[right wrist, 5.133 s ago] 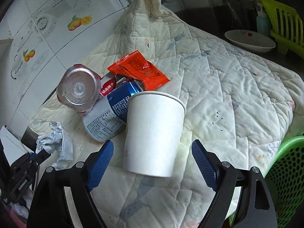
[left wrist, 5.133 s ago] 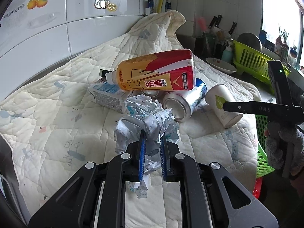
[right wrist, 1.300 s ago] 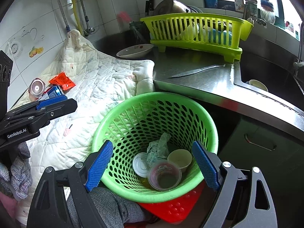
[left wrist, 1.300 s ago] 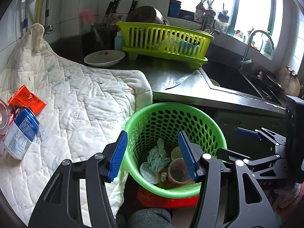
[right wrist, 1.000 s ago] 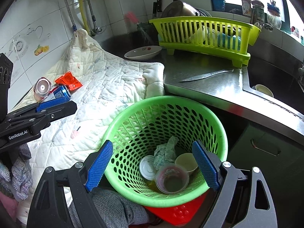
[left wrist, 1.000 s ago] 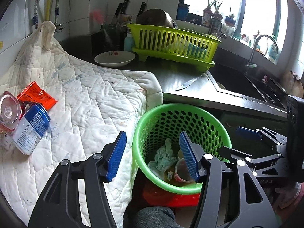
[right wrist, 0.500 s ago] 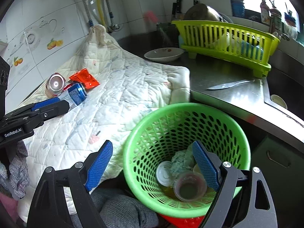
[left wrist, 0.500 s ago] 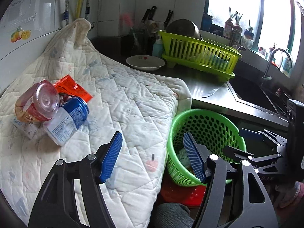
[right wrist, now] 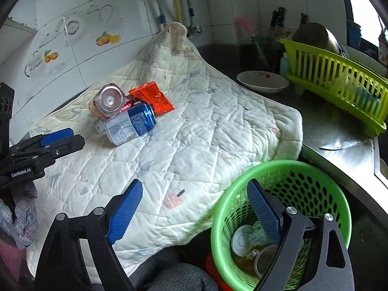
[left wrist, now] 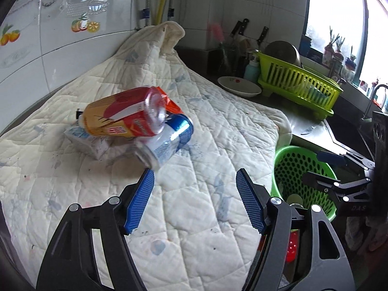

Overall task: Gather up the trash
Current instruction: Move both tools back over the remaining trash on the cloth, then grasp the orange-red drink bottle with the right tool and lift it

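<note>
Pointing downward over the quilt (left wrist: 206,150), left tongs (left wrist: 195,201) and right tongs (right wrist: 194,211) gape empty, just widened.

A home kitchen: tiled wall (left wrist: 72,48) upper left, dish rack (left wrist: 298,89) and knives (left wrist: 240,28) upper right, faucet (left wrist: 374,94) by the window at the right edge.

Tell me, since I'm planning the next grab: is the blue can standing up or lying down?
Lying down. The blue can rests on its side on the quilt, beneath the tipped bottle.
</note>
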